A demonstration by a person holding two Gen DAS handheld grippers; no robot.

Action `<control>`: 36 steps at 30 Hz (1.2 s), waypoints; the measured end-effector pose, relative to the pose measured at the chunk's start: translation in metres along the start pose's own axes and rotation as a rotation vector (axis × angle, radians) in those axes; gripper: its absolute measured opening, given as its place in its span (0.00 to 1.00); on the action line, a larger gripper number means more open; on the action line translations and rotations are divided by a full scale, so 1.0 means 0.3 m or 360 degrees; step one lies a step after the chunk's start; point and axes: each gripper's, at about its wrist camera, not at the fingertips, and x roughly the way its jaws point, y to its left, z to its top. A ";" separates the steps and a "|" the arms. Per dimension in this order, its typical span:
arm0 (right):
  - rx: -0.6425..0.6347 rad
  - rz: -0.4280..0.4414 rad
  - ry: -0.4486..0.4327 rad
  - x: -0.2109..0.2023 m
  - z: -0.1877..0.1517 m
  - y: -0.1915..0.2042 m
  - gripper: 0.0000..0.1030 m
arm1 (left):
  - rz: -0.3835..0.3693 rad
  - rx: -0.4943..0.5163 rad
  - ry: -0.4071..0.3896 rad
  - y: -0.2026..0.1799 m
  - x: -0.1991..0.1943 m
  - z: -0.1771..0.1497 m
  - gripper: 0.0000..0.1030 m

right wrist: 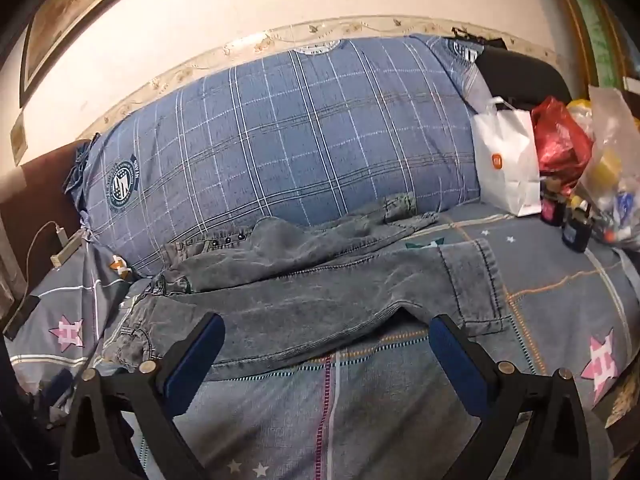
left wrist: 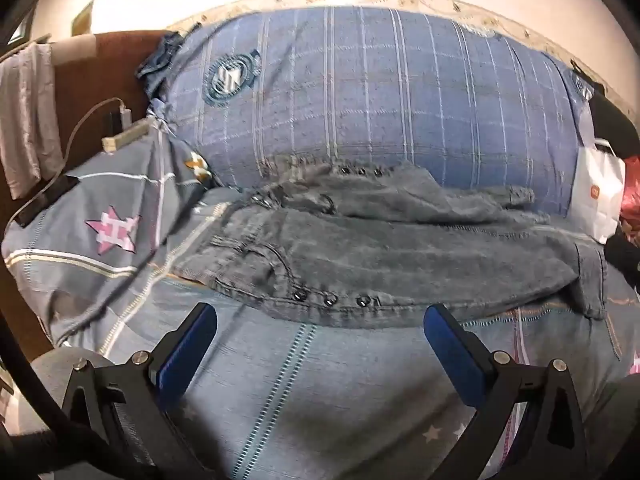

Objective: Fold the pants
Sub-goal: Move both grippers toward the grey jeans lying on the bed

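Grey denim pants [left wrist: 400, 248] lie across the bed, waist to the left, legs running right. The near leg lies flat with its cuffed hem at the right [right wrist: 476, 284]; the far leg is rumpled against the big pillow. My left gripper [left wrist: 320, 320] is open and empty, just in front of the pants' near edge by the three studs. My right gripper [right wrist: 326, 334] is open and empty, its fingers over the near leg's front edge. The pants also show in the right wrist view [right wrist: 320, 292].
A large blue plaid pillow [left wrist: 360, 92] stands behind the pants. A white paper bag [right wrist: 508, 160], a red bag [right wrist: 560, 140] and small bottles [right wrist: 576, 228] crowd the right. A phone [left wrist: 44, 200] on a charging cable lies left. The patterned bedspread [right wrist: 340, 412] is nearest me.
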 end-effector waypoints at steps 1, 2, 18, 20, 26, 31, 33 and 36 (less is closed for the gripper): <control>0.0015 0.0010 0.0011 0.002 -0.004 -0.007 1.00 | 0.0001 0.0013 0.0021 -0.005 0.009 -0.006 1.00; 0.0033 0.0019 0.0018 0.003 -0.009 -0.015 1.00 | 0.0012 0.0024 0.0044 -0.011 0.021 -0.011 1.00; 0.0021 -0.0002 0.0076 0.042 -0.014 -0.006 1.00 | -0.0013 0.0089 0.0101 -0.027 0.028 -0.015 1.00; 0.0024 0.0017 0.0077 0.043 -0.015 -0.007 1.00 | -0.0026 0.0085 0.0095 -0.027 0.026 -0.006 1.00; 0.0046 0.0102 0.0017 0.037 -0.008 -0.013 1.00 | -0.0074 0.0193 0.0208 -0.053 0.038 0.046 1.00; 0.0118 0.0189 0.0036 0.012 0.078 -0.045 1.00 | -0.0126 0.0205 0.0182 -0.067 -0.003 0.180 1.00; 0.0086 0.0142 0.0040 0.004 0.157 -0.041 1.00 | -0.0151 0.0149 0.0189 -0.074 0.000 0.274 1.00; 0.0032 0.0206 0.0223 0.061 0.289 -0.038 1.00 | -0.0166 0.0084 0.0130 -0.096 0.028 0.404 1.00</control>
